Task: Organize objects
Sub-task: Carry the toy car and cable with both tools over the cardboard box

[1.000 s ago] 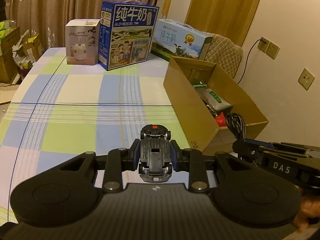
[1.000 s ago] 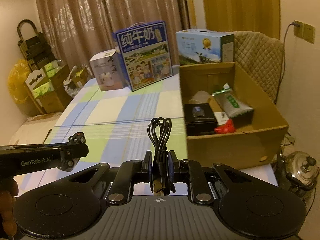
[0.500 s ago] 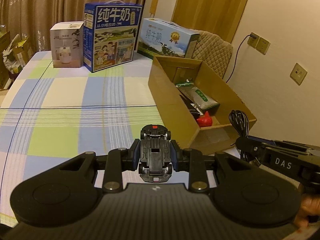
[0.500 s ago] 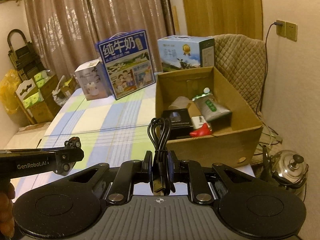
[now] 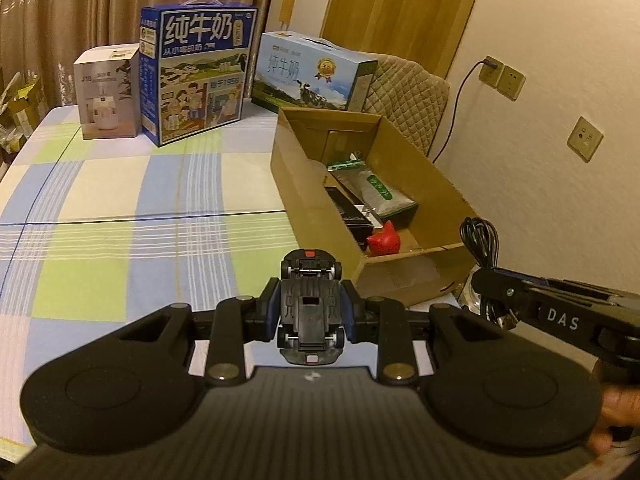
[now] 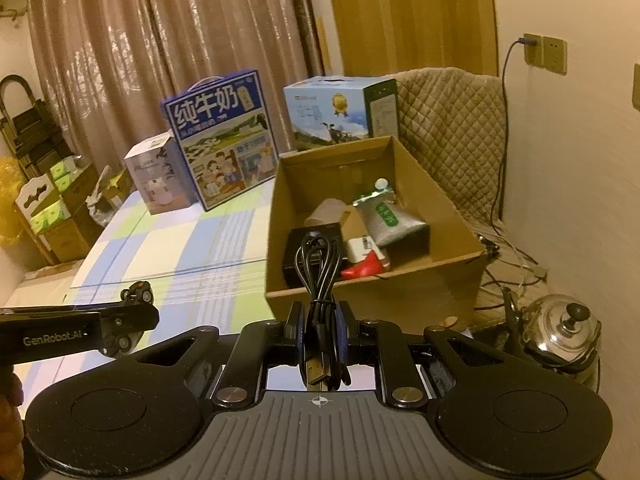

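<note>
Holding a coiled cable (image 6: 320,280), the right hand-held gripper (image 6: 320,332) faces the cardboard box (image 6: 440,280) dead ahead, nearer than the left hand-held gripper (image 5: 311,312), which clamps a toy car (image 5: 311,308)

We read "纯牛奶" on the tall blue milk carton (image 5: 199,76), "J10" on the white box (image 5: 107,92) beside it, "DAS" on the right tool (image 5: 490,280), and "GenRobot.AI" on the left tool (image 6: 136,312).
</note>
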The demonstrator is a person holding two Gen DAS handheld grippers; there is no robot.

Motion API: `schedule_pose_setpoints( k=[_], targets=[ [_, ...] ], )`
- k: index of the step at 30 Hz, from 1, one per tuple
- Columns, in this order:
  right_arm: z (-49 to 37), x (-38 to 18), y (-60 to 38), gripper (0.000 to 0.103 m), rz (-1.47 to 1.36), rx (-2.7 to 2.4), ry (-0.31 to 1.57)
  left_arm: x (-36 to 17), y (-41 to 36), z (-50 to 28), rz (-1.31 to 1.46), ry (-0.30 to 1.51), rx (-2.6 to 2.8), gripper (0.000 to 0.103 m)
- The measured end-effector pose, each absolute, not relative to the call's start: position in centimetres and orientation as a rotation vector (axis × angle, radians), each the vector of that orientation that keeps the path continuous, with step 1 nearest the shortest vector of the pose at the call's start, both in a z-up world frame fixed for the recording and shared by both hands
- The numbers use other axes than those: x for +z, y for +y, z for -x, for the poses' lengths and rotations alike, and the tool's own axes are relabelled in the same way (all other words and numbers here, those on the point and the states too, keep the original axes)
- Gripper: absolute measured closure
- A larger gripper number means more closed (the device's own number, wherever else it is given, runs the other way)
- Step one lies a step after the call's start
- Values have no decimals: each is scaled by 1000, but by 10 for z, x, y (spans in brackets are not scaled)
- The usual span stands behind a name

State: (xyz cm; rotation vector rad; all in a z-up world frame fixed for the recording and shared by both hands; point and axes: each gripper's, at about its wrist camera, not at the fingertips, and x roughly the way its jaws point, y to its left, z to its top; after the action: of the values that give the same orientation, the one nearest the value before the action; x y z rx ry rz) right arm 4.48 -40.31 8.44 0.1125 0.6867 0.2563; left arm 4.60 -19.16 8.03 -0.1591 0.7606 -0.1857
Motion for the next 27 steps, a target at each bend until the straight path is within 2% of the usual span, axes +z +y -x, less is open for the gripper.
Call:
schedule_pose_setpoints(
  k=[27],
  targets=[
    [-70, 99, -453, 90, -115, 218, 649, 97, -247, -84, 133, 740, -251, 78]
  ],
)
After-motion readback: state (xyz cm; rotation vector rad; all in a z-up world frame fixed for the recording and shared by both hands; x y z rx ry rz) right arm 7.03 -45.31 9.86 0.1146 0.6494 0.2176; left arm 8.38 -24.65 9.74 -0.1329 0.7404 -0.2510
